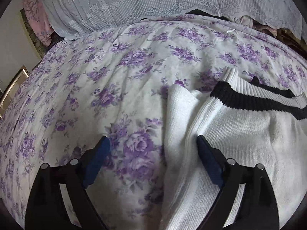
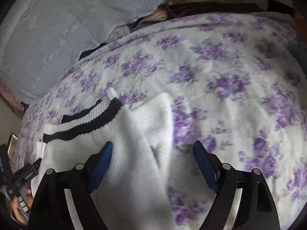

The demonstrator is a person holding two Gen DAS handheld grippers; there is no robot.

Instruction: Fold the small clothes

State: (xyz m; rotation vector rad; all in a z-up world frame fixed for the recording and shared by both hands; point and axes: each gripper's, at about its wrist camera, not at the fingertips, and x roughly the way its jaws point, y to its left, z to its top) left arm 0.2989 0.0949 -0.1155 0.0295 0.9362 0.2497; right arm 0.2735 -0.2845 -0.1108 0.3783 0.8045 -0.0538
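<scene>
Left wrist view: left gripper (image 1: 153, 143) fingers spread wide, nothing pinched. White knit garment (image 1: 230, 134) flat on floral bedspread (image 1: 96, 76); its folded side edge runs away between fingers, right fingertip (image 1: 201, 140) over knit, left fingertip (image 1: 104, 140) over bare bedspread. Black-striped hem (image 1: 255, 100) far ahead, to right.

Right wrist view: right gripper (image 2: 152, 145) fingers likewise apart, empty. Opposite garment edge between fingers, left fingertip (image 2: 108, 146) over knit. Long axis ahead-back. Each hand nearest own edge; neither clearly closer.
</scene>
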